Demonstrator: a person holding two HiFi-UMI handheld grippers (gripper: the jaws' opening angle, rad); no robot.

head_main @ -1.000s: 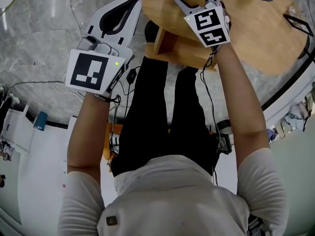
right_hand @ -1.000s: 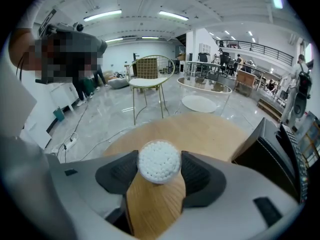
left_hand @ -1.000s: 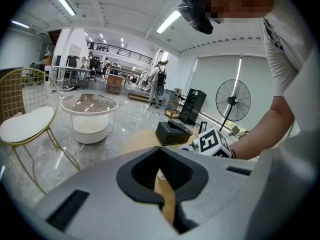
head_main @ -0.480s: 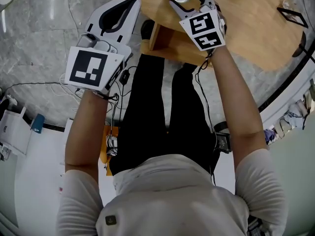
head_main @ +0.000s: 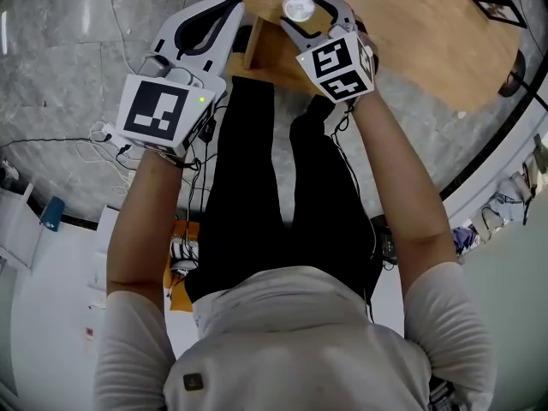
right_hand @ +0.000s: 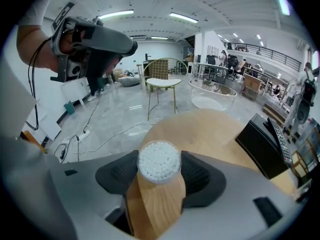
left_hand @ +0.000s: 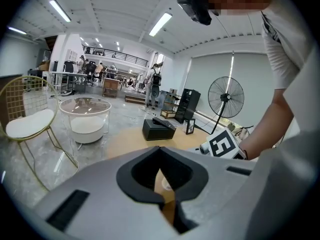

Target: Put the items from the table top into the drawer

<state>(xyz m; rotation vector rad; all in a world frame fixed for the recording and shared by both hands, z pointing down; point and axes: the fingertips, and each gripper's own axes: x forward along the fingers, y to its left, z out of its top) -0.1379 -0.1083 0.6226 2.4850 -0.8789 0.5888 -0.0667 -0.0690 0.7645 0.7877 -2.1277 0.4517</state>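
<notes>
The left gripper (head_main: 224,11) hangs off the table's (head_main: 411,32) left edge, over the grey floor (head_main: 68,75). In its own view the gripper's (left_hand: 160,150) tips meet. The dark pads (left_hand: 131,170) bow out into a loop behind them. Nothing is caught in that loop. Only a strip of table shows through it.

Just right of this gripper, the wooden drawer (head_main: 254,50) juts out from under the table's near edge, above the person's black trousers (head_main: 257,169).

The right gripper (head_main: 301,8) reaches over that same near edge, at the table's left end. It is clamped on a tub (head_main: 297,7), a small round clear one packed with white cotton swabs. In the right gripper view the tub (right_hand: 159,160) sits squarely between the ribbed pads (right_hand: 200,176), one pressing each side of its wall. Its round face of swab tips is turned up toward the cameras, so its long axis runs roughly upright, tipped a little back toward the gripper (right_hand: 159,165). Bare wood lies under it. Whether its base touches the table cannot be told.

Farther right on the table stand a black box (right_hand: 262,144) with a remote (right_hand: 280,136) on top, and a small picture frame (head_main: 497,8) near the far right edge. Off the table, a gold wire chair (right_hand: 162,81) and a round glass side table (right_hand: 215,96) stand well apart from it.
</notes>
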